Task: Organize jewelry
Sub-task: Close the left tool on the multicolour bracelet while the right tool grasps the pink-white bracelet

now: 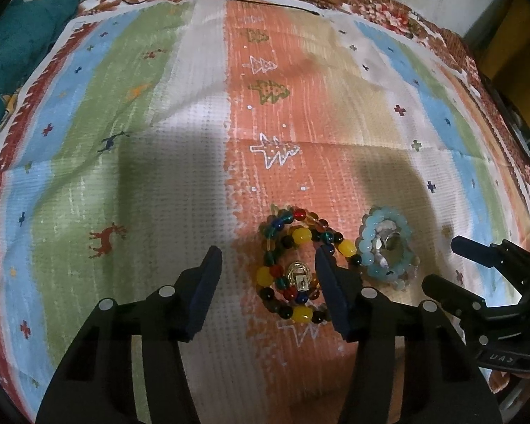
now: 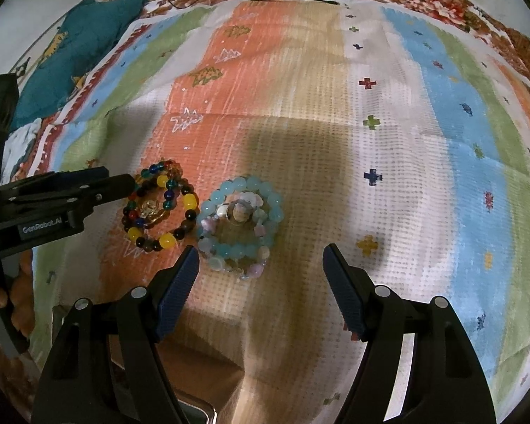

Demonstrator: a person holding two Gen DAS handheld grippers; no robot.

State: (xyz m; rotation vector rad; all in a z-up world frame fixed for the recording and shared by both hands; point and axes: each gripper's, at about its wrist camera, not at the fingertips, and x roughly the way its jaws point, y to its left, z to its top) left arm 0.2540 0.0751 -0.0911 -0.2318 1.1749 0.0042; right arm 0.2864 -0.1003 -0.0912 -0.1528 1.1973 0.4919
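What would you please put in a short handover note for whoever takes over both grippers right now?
Left gripper: open, over the multicoloured bead bracelets, gripping nothing.
Right gripper: open, empty, above the pale blue bracelets.
Both coiled piles lie side by side on the striped cloth; the multicoloured pile has a gold charm in its middle, and small pieces sit inside the blue one.
Done: nothing lifted.
Left: pick up and sort both piles.
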